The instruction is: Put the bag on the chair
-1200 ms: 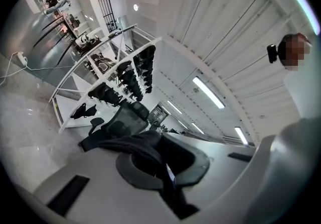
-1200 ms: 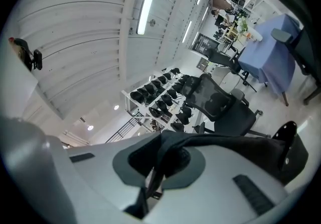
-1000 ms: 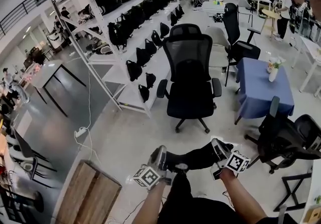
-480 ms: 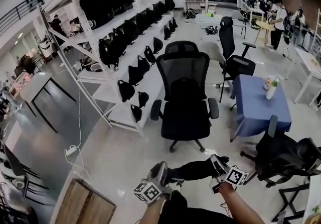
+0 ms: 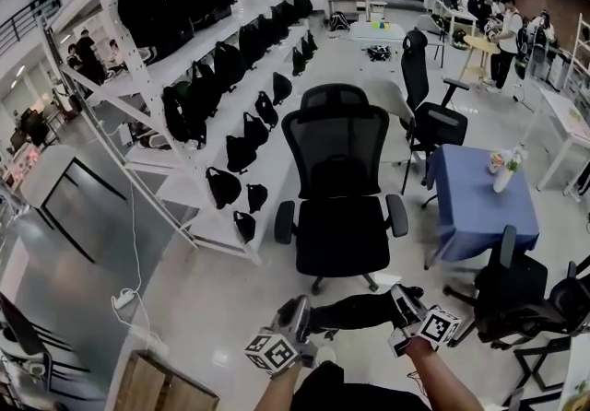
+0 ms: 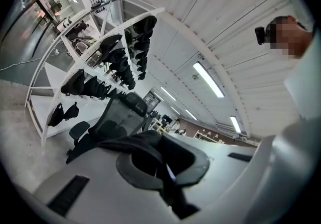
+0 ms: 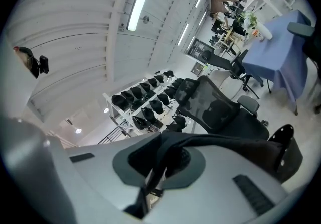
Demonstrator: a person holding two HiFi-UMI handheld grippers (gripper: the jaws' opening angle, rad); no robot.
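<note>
A black bag (image 5: 355, 311) hangs stretched between my two grippers, low in the head view. My left gripper (image 5: 293, 310) is shut on the bag's left end, where black fabric (image 6: 135, 143) is pinched between its jaws. My right gripper (image 5: 403, 300) is shut on the right end, with the bag's fabric (image 7: 210, 142) clamped in its jaws. Straight ahead stands a black mesh-backed office chair (image 5: 337, 188) with an empty seat, facing me. The same chair (image 6: 113, 117) appears beyond the bag in the left gripper view, and the chair (image 7: 220, 110) also shows in the right gripper view.
A white rack (image 5: 198, 77) of several black bags runs along the left. A blue-clothed table (image 5: 484, 206) with a vase stands right of the chair, and another black chair (image 5: 530, 303) is at the near right. A wooden crate (image 5: 166, 391) sits at lower left. People stand far back.
The view has drifted forward and left: the chair now sits closer and more central, and the crate has slid toward the bottom edge. Both grippers still hold the bag the same way.
</note>
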